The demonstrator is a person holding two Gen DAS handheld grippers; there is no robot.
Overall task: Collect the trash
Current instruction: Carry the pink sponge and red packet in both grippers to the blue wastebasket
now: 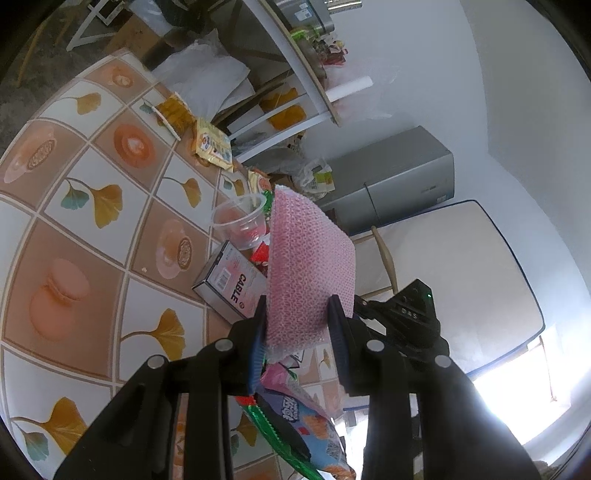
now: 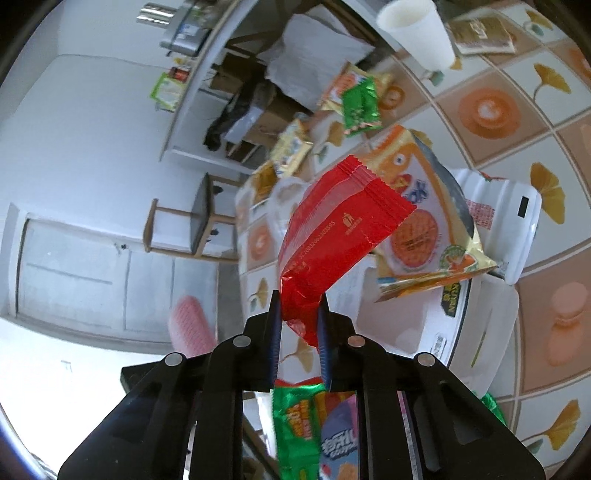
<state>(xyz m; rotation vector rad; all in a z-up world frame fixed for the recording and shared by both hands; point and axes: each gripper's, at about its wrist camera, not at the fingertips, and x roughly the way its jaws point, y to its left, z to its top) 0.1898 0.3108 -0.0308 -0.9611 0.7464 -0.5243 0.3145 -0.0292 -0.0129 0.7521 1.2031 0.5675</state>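
Now mid-collection, with both claws loaded. Right claw [image 2: 298, 325]: jaws pinched on the crumpled lower end of a red foil wrapper [image 2: 332, 236], lifted clear of the worktop [image 2: 495, 110] and hanging in the air above the litter. Just behind it, an orange-and-gold snack bag [image 2: 424, 221] lying across a white plastic jug [image 2: 509, 229], both resting on a white box [image 2: 424, 314] toward the worktop's near edge. Further off, a green sachet [image 2: 360, 103] and a yellow packet [image 2: 291, 147] near the far edge, and a white paper cup [image 2: 417, 33] at the far corner. Directly under the claw, a green wrapper [image 2: 295, 417] and a blue-and-pink packet [image 2: 340, 443], seemingly gathered already, though what holds them cannot be told.

Left claw [image 1: 297, 325]: jaws closed on one end of a pink bubble-wrap pouch [image 1: 310, 258], held up and steady by the worktop's edge. Beyond it, a grey cable box [image 1: 229, 284] and a clear plastic cup [image 1: 240, 221] still lying on the tiled cloth, with more yellow packets [image 1: 212, 146] along the far edge.

Next, probably: carry the red wrapper over the pouch's mouth, line it up with the opening, and only then release. Worth watching: light foil may cling to the pads or slide past the opening.
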